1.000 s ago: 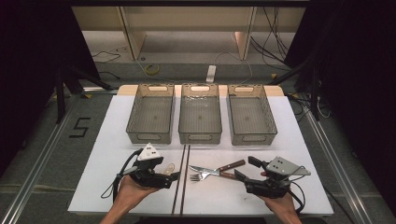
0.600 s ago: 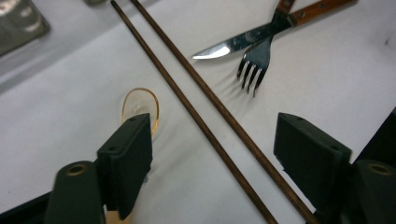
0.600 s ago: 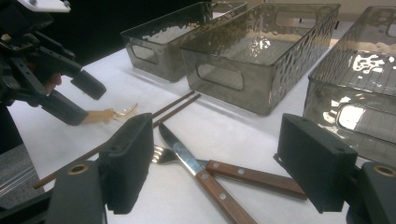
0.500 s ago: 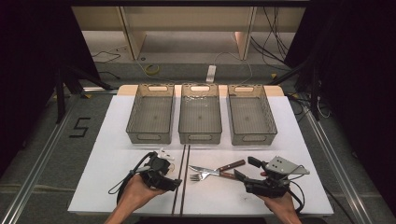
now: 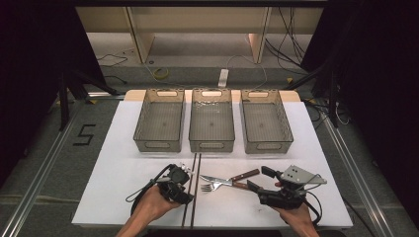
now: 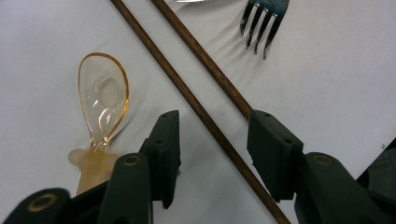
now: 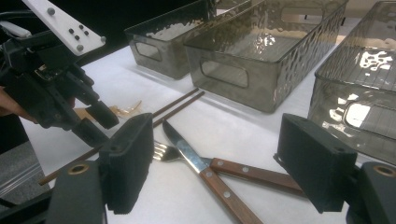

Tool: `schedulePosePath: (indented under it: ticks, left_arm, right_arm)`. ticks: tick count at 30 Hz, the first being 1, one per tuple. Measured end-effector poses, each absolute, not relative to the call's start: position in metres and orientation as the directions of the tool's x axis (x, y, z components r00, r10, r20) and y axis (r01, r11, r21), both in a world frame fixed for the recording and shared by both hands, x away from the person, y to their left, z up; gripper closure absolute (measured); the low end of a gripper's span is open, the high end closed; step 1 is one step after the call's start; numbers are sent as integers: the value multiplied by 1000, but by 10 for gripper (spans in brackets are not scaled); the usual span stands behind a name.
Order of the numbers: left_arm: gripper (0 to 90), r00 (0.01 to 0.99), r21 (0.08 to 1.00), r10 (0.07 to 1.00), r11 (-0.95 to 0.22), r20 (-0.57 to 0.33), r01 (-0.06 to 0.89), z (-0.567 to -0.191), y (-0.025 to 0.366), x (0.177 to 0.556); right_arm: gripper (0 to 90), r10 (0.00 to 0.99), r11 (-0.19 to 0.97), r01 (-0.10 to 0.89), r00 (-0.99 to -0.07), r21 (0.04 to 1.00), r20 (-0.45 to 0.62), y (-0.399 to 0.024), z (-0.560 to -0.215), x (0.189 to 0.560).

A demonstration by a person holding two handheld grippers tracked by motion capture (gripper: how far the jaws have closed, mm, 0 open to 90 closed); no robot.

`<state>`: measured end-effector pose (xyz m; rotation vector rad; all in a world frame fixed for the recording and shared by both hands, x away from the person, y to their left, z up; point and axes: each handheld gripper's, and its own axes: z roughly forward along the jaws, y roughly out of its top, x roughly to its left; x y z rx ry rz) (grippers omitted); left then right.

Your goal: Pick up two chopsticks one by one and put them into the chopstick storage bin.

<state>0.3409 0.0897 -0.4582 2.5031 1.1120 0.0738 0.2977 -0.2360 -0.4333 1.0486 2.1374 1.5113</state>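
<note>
Two brown chopsticks [image 5: 191, 190] lie side by side near the front edge of the white surface [image 5: 113, 163], running toward the back. The left gripper [image 6: 212, 144] hangs over them; its fingers have just been closing but are open, with one chopstick between them, not pressed. One clear amber spoon [image 6: 102, 98] lies just beside. One fork [image 5: 211, 186] and one knife [image 5: 232, 177] cross near the middle. Three clear bins [image 5: 211, 121] stand in one row toward the back edge. The right gripper [image 7: 224, 163] has its fingers wide apart, holding nothing.

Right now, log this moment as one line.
left claw: closing around chopsticks, not yet gripping | right claw: open, hovering over knife and fork | bins: empty
</note>
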Motion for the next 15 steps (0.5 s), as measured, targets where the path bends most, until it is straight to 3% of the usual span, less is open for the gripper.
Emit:
schedulePosePath:
  ticks: [15]
  left_arm:
    - [594, 711, 334, 699, -654, -77, 679, -464, 82, 341]
  right_arm:
    - [279, 720, 180, 374, -680, 910, 137, -235, -433, 297]
